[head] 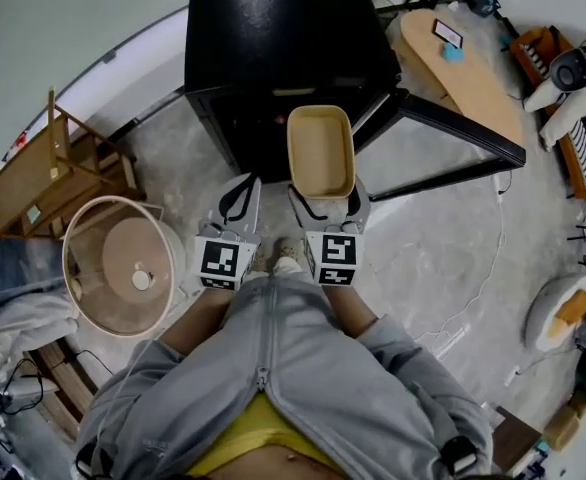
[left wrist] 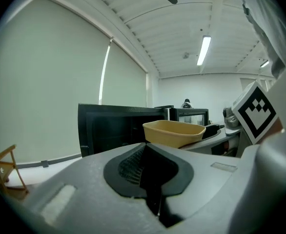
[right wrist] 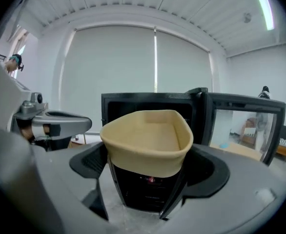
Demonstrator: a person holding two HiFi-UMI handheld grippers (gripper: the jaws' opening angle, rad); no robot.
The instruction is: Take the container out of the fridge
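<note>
A tan, empty, rectangular container point(head: 321, 151) is held out in front of a small black fridge point(head: 273, 48) whose door point(head: 443, 128) stands open to the right. My right gripper point(head: 323, 203) is shut on the container's near end; in the right gripper view the container point(right wrist: 148, 140) sits between the jaws of that gripper point(right wrist: 148, 165), with the fridge's dark opening point(right wrist: 153, 104) behind it. My left gripper point(head: 235, 203) hangs beside it on the left, shut and holding nothing. In the left gripper view its jaws point(left wrist: 148, 172) meet, and the container point(left wrist: 173, 132) shows to the right.
A round white fan point(head: 123, 265) lies on the floor at left, beside a wooden rack point(head: 53, 168). An oval wooden table point(head: 463, 68) stands beyond the open door. Cables point(head: 473, 288) trail over the marble floor at right. The person's grey jacket point(head: 283, 368) fills the bottom.
</note>
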